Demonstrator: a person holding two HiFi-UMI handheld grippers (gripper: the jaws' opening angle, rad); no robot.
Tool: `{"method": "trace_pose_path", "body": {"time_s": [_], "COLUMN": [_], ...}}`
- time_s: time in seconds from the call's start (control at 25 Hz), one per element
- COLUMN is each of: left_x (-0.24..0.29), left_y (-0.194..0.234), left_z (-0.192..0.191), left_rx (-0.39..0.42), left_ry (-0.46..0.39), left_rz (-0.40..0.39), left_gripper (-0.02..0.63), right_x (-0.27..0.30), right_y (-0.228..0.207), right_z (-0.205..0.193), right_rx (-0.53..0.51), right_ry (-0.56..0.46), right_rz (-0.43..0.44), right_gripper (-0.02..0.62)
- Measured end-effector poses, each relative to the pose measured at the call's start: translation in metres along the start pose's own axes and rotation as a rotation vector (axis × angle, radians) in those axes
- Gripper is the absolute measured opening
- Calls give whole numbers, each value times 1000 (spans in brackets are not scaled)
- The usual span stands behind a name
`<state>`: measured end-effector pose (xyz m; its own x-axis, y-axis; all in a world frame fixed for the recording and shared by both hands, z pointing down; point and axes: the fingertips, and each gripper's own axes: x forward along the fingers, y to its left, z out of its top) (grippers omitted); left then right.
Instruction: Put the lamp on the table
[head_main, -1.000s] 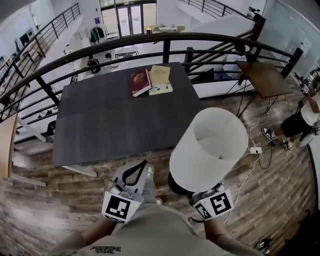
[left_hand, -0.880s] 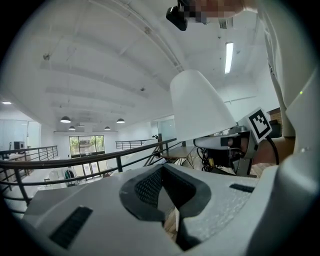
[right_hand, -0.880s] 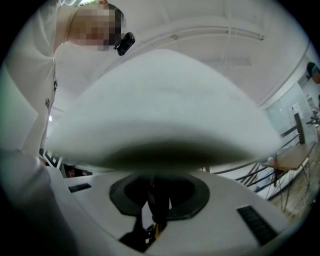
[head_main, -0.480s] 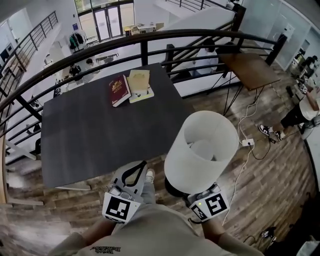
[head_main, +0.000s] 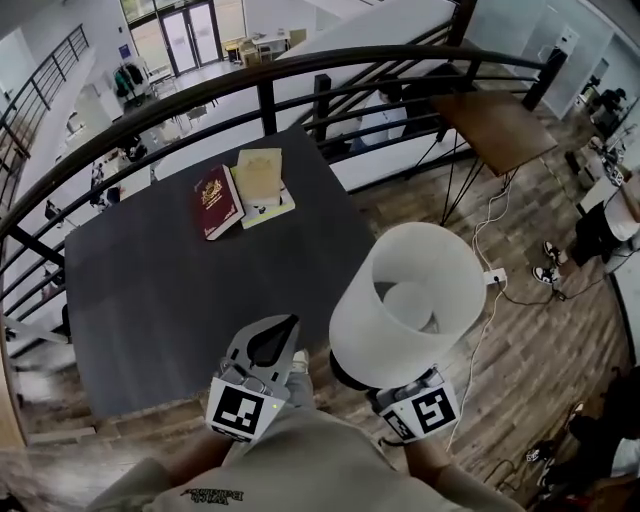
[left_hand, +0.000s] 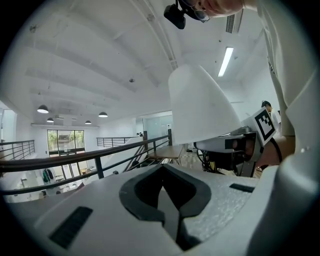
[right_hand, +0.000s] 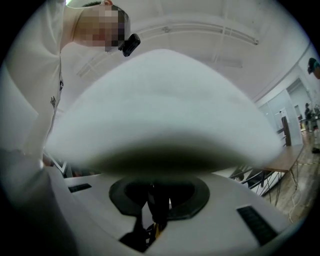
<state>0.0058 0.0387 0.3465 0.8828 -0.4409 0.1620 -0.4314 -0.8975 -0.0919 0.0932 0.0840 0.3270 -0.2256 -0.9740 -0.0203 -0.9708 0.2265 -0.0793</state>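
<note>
The lamp has a wide white shade (head_main: 410, 300) and a dark base (head_main: 345, 375). It hangs upright over the wooden floor, just off the dark table's (head_main: 180, 290) near right corner. My right gripper (right_hand: 156, 202) is shut on the lamp's thin dark stem, under the shade (right_hand: 165, 110) that fills most of the right gripper view. Only its marker cube (head_main: 425, 408) shows in the head view. To the left of the lamp, my left gripper (head_main: 280, 330) is shut and holds nothing, at the table's near edge. The left gripper view shows the shade (left_hand: 200, 105) on its right.
A red book (head_main: 215, 200) and a tan book (head_main: 260, 180) lie at the table's far side. A black railing (head_main: 300, 70) runs behind the table. A wooden side table (head_main: 495, 125) stands at the right, with a cable and power strip (head_main: 495, 275) on the floor.
The table and railing have slid left and come nearer in the head view. Both grippers and the lamp have been carried toward the table's near right corner. The grip on the lamp is unchanged.
</note>
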Motion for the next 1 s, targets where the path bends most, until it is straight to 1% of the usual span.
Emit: {"method": "trace_pose_path", "body": {"time_s": [0.24, 0.52, 0.68, 0.8, 0.88, 1.0], "left_x": [43, 75, 87, 95, 97, 99], "left_y": [53, 101, 123, 134, 140, 147], "left_z": [4, 10, 11, 10, 11, 7], "left_rx": [7, 16, -9, -4, -1, -22], "left_ry": [-3, -21, -29, -31, -36, -22], "left_rz": [-27, -49, -49, -43, -34, -9], "left_gripper": [6, 6, 6, 6, 6, 6], "right_x": [56, 110, 134, 149, 157, 167], "right_y": [-29, -49, -55, -61, -64, -66], "right_z": [8, 19, 21, 20, 20, 19], "right_rx": [2, -19, -17, -17, -18, -21], "right_ry": [-8, -18, -11, -9, -4, -3], "right_rz": [-23, -46, -47, -41, -32, -4], "right_gripper": [60, 60, 60, 60, 60, 60]}}
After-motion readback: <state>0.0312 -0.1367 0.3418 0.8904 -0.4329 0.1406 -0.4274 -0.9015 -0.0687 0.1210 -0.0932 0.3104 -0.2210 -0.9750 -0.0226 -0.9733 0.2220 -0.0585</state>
